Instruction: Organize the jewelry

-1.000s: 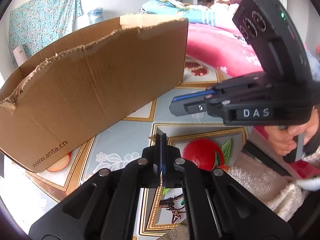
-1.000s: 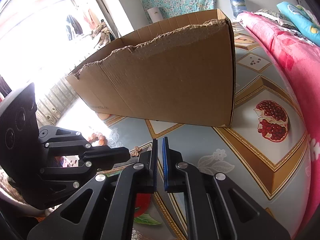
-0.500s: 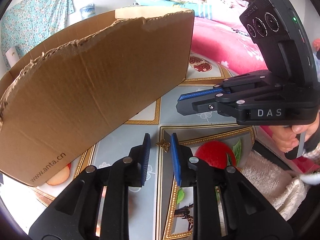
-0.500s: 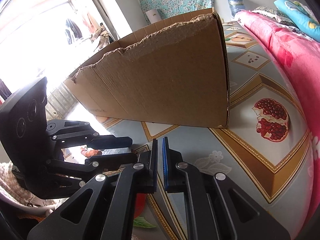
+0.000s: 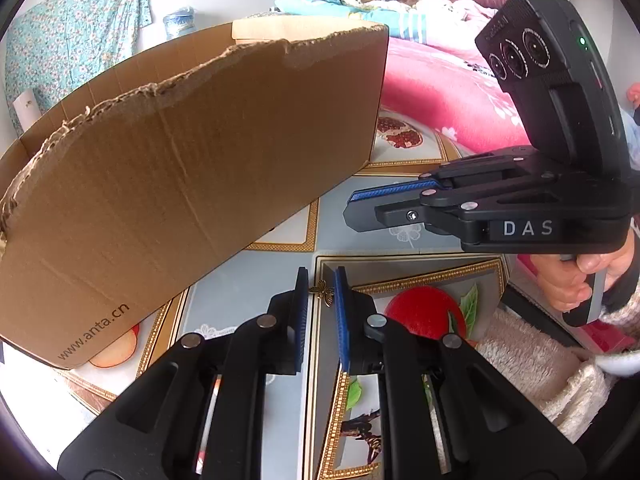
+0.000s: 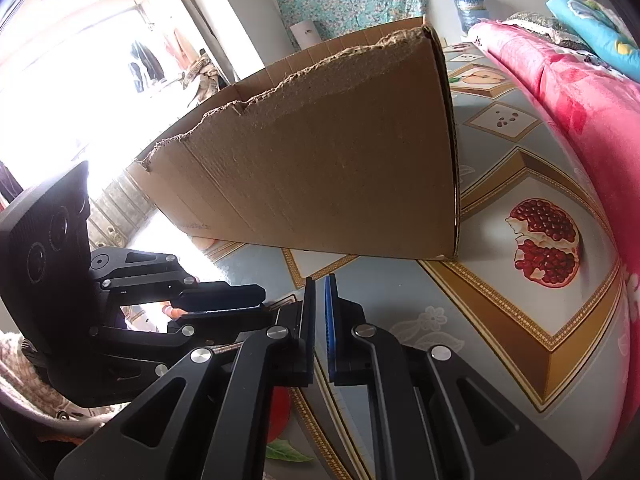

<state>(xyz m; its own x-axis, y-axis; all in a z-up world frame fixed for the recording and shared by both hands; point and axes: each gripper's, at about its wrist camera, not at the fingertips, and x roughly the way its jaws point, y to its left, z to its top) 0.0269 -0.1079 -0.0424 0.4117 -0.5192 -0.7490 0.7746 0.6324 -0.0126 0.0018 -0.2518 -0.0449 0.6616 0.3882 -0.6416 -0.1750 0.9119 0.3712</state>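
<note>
A small gold butterfly charm (image 5: 322, 293) sits between the blue pads of my left gripper (image 5: 321, 280), just above the patterned floor mat (image 5: 400, 240). The jaws are closing, and both pads touch the charm's wings. My right gripper (image 5: 354, 208) hovers to the right and a little farther off. It is shut, with only a thin gap and nothing in it (image 6: 320, 285). In the right wrist view the left gripper (image 6: 262, 304) reaches in from the left, and the charm is hidden there. A brown cardboard box (image 5: 180, 168) with a torn top edge stands just behind both grippers.
The box (image 6: 320, 160) fills the left and middle ground. A pink blanket on a bed (image 5: 440, 92) runs along the right, with a person lying at its far end. A hand (image 5: 568, 284) holds the right gripper above a cream fuzzy fabric (image 5: 532, 360).
My left gripper went from shut to open beside the butterfly charm, then narrowed around it. The right gripper has stayed shut and still.
</note>
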